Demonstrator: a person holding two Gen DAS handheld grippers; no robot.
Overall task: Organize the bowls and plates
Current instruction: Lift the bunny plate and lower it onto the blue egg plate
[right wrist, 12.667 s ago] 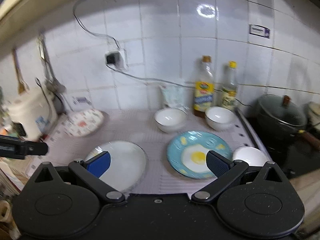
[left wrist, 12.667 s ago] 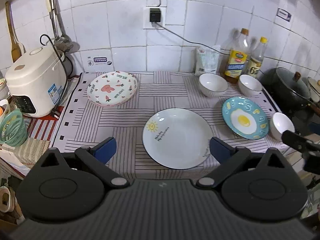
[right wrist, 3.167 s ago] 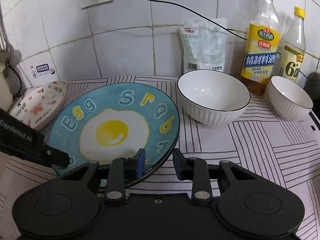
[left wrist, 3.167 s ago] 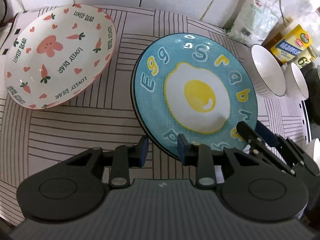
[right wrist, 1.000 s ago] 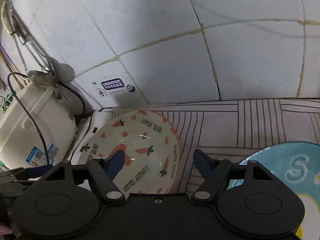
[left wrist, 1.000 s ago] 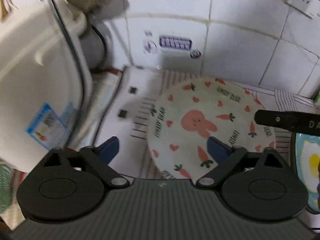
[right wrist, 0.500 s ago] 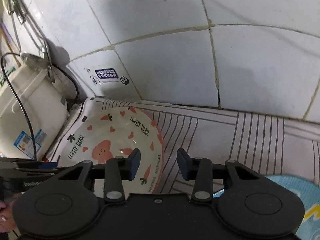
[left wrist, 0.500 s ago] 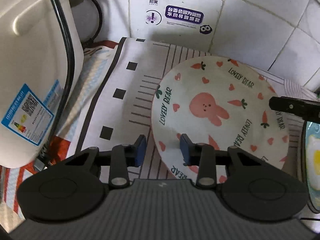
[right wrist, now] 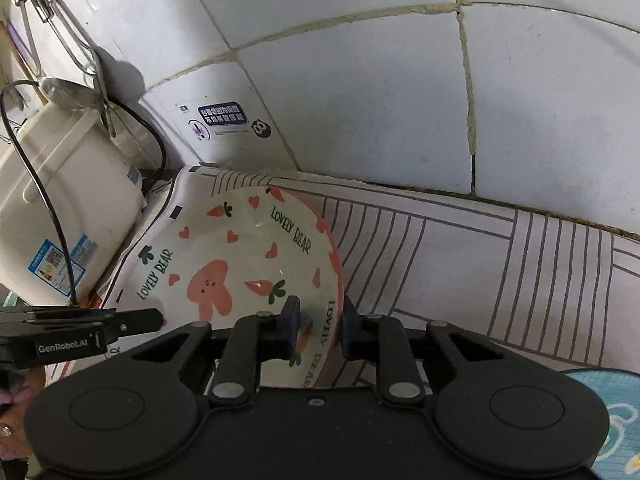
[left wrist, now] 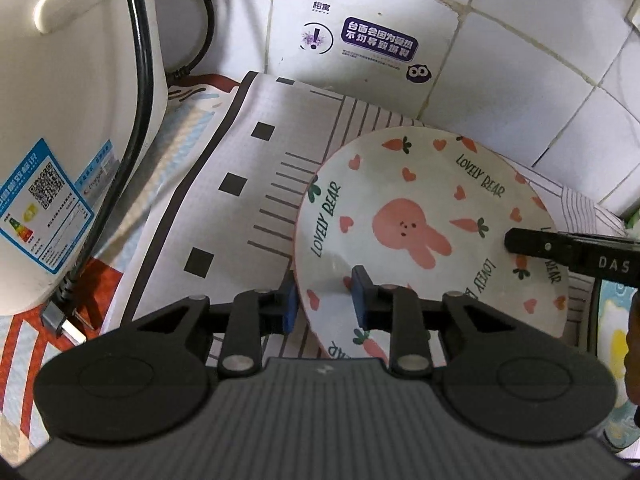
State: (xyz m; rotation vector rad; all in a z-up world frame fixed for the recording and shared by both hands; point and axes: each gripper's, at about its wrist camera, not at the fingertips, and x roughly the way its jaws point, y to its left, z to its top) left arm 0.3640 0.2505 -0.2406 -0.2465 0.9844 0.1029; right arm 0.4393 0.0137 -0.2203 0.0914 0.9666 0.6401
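- Left gripper (left wrist: pixel 325 303): jaws have just been closing and now sit clamped on the near-left rim of the bunny plate (left wrist: pixel 432 216), one pad under the rim's outside, one on the inner face.
- Right gripper (right wrist: pixel 320 326): jaws likewise just closed; they pinch the plate's rim (right wrist: pixel 240 264) on the opposite side, one pad inside, one outside.
- A second ago both pairs of jaws stood wide with the plate merely ahead of them; now the plate is held at two edges.
- Plate position: directly ahead of both tools, on the striped mat (left wrist: pixel 256 184); whether its base has left the mat cannot be told.
- Further out: rice cooker (left wrist: pixel 60 128) to the left tool's left, tiled wall (right wrist: pixel 360 100) just beyond the plate, egg plate (right wrist: pixel 612 420) at the right tool's lower right.
- Judgement: two-handed grasp complete; the lift comes next, probably onto the egg plate stack. Risk: rim slipping if the hands move unevenly.
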